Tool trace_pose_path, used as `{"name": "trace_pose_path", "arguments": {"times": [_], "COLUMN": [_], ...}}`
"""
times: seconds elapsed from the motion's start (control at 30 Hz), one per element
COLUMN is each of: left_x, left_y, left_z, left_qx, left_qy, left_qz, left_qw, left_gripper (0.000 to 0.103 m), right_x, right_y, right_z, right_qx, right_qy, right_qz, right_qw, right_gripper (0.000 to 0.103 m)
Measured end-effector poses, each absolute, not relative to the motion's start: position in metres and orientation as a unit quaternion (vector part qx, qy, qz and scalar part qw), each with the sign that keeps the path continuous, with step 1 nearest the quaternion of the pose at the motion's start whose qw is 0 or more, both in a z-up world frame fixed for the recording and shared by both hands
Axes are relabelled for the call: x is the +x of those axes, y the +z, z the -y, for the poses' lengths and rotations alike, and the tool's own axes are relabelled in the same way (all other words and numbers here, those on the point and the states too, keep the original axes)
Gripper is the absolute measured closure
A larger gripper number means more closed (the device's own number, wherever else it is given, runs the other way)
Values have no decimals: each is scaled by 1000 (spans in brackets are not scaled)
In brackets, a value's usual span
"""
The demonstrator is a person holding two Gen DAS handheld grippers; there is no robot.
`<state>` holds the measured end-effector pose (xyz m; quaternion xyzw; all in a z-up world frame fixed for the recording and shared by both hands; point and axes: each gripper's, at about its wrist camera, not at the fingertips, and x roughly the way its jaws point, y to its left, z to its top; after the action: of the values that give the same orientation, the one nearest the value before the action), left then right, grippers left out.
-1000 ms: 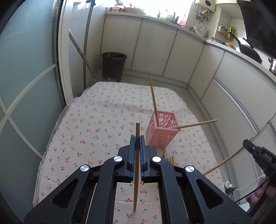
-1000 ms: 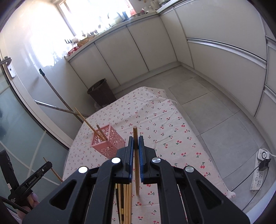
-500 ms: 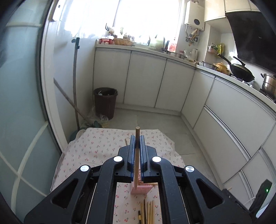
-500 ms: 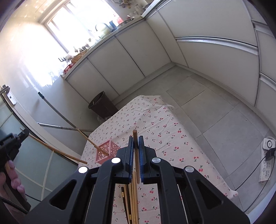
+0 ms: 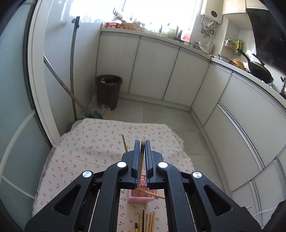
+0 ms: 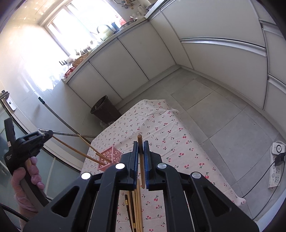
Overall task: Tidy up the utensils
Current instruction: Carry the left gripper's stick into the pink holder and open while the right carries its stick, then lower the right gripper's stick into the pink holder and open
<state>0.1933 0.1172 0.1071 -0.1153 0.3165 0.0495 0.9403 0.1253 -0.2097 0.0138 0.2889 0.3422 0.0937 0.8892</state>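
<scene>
- The left gripper, centre of its own view, has its jaws opening; a wooden chopstick runs between them, its tip down in the pink basket at lower centre.
- The right gripper is clenched on another chopstick.
- Loose chopsticks lie on the cherry-print cloth at the bottom edge.

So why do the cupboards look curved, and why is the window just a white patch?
Both wrist views are fisheye, so the straight cabinet doors bow and the corners go black. Left wrist view: the window is blown out white. Right wrist view: the same glare washes out the wall beside the window; the cherry-print tablecloth stays sharp.
</scene>
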Motion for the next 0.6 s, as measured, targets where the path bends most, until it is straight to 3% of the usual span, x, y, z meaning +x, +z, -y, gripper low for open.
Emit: {"name": "trace_pose_path", "arguments": {"times": [0.03,0.2,0.27,0.4,0.6], "left_x": [190,177,166,135,109], "left_y": [104,102,103,95,41], "left_z": [-121,-133,-142,-161,-176], "left_qx": [-119,-132,-145,-163,-140], "left_qy": [50,47,48,70,111], "left_qz": [-315,-314,-309,-293,-351], "left_qw": [940,939,939,939,919], "left_gripper": [86,80,73,68,68], "right_x": [125,124,122,114,111], "right_y": [15,17,19,36,77], "right_z": [209,201,196,183,155], "right_qx": [287,278,275,257,230], "right_qy": [94,102,114,138,163], "right_qz": [-341,-342,-341,-326,-283], "right_qw": [890,892,892,899,917], "right_gripper": [97,97,97,97,97]}}
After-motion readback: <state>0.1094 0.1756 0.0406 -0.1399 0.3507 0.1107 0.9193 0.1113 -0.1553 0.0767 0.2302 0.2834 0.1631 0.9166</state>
